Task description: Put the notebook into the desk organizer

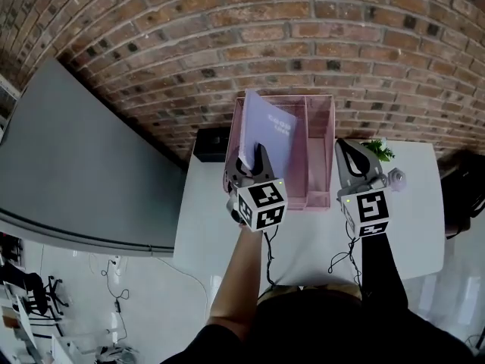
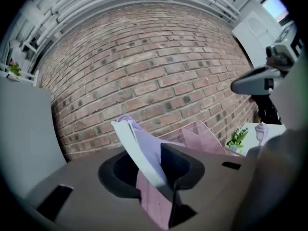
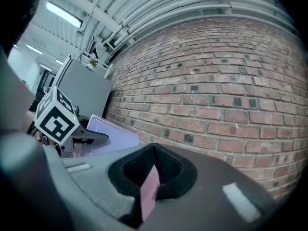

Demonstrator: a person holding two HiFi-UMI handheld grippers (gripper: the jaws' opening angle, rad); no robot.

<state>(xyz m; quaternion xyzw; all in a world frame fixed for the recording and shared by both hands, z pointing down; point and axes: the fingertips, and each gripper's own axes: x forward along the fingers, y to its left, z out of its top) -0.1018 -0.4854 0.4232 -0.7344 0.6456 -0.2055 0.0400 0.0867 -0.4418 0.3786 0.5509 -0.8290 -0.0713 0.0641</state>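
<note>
The lavender notebook stands on edge in the left compartment of the pink desk organizer, leaning to the left. My left gripper is at the notebook's near lower edge. In the left gripper view the notebook passes between the jaws and rests against the right pad, with a dark gap on its left, so this gripper is open. My right gripper is at the organizer's right side. In the right gripper view it is shut on a thin pink organizer wall, and the notebook shows to its left.
The organizer sits at the back of a white table, against a brick wall. A small potted plant and a pale little object stand to the right. A black box is at the left, beside a grey partition.
</note>
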